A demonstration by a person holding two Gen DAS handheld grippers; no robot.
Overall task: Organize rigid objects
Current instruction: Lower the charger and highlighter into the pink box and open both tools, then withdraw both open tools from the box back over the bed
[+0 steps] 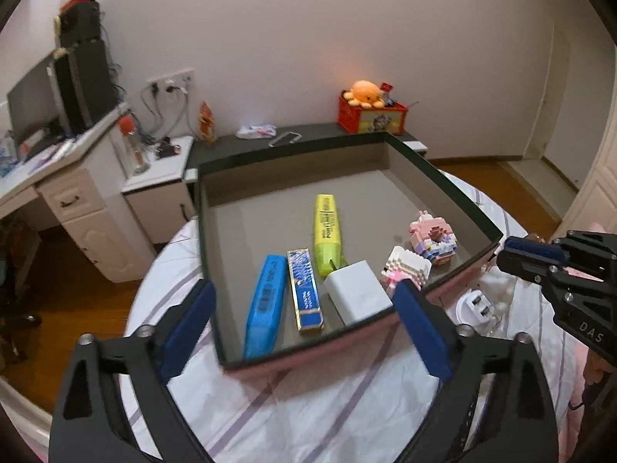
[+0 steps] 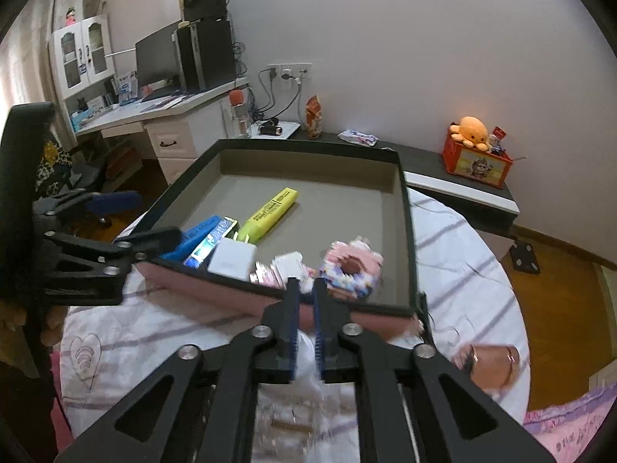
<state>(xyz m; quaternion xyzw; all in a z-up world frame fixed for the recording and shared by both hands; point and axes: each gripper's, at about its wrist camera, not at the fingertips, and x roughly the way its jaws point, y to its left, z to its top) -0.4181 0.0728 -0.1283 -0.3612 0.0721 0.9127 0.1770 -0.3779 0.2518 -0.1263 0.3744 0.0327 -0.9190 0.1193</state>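
The left claw gapes wide with nothing in it, its fingers straddling the near edge of the box. The right claw is pinched together, empty. Inside the box lie a white charger, a yellow highlighter and a blue case.

A shallow box with a dark rim, grey inside and pink outer wall sits on the striped bedsheet. Along its near wall lie a blue case, a blue-and-gold patterned stick and a white charger block side by side, with a yellow highlighter just behind them. To their right stand a white-and-pink brick figure and a pink-and-purple brick figure.
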